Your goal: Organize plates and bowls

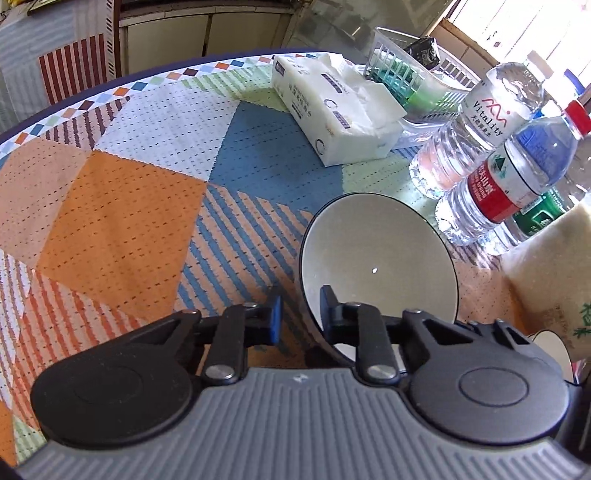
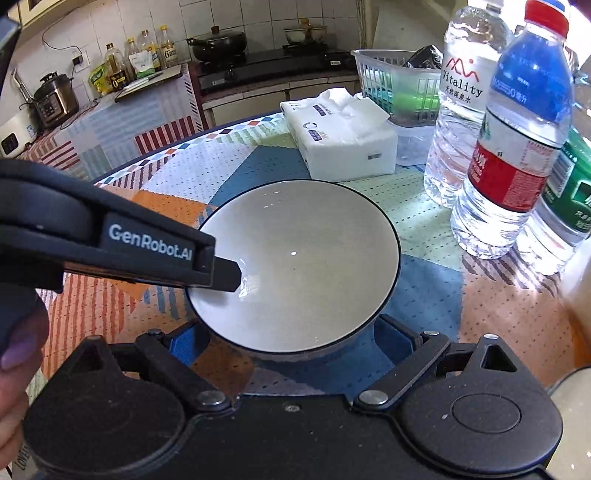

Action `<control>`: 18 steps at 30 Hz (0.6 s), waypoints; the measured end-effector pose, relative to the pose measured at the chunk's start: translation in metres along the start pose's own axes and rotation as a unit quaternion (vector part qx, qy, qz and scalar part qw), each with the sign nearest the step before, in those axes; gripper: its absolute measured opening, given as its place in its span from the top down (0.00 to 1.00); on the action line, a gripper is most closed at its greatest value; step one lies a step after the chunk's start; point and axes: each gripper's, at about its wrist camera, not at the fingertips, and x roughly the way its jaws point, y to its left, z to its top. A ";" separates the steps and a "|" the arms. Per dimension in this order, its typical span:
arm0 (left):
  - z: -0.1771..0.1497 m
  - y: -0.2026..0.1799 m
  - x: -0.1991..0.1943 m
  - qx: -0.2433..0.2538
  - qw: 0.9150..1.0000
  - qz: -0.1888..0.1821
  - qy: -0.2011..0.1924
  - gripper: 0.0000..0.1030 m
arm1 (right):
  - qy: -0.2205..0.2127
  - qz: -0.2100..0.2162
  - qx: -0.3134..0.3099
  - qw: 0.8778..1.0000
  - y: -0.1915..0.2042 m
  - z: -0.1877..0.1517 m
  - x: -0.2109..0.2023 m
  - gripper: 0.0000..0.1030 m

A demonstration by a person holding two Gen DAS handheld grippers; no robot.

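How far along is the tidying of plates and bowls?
Nothing looks stacked yet. In hand: the left gripper straddles the rim of one grey bowl on the table, grip uncertain; the right gripper hangs open beside it. Left: lifting and placing the bowl.

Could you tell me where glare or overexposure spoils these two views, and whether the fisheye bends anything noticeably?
Left wrist view: the window at top right is blown out, the table edge bows strongly, and the bowl shows one small highlight. Right wrist view: small highlights dot the bowl, light glints off the water bottles, and the tiled wall curves; both views look sharp.
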 end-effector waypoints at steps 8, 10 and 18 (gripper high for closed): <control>-0.002 -0.004 -0.001 -0.006 1.000 0.004 0.000 0.88 | -0.006 0.013 -0.017 1.000 0.000 0.000 0.001 0.07; -0.003 -0.005 -0.003 -0.005 1.000 0.006 0.002 0.88 | -0.007 0.011 -0.017 1.000 0.002 0.000 -0.001 0.07; -0.010 -0.015 -0.029 0.012 1.000 0.021 -0.006 0.88 | -0.016 0.022 -0.029 0.999 0.007 0.000 -0.016 0.07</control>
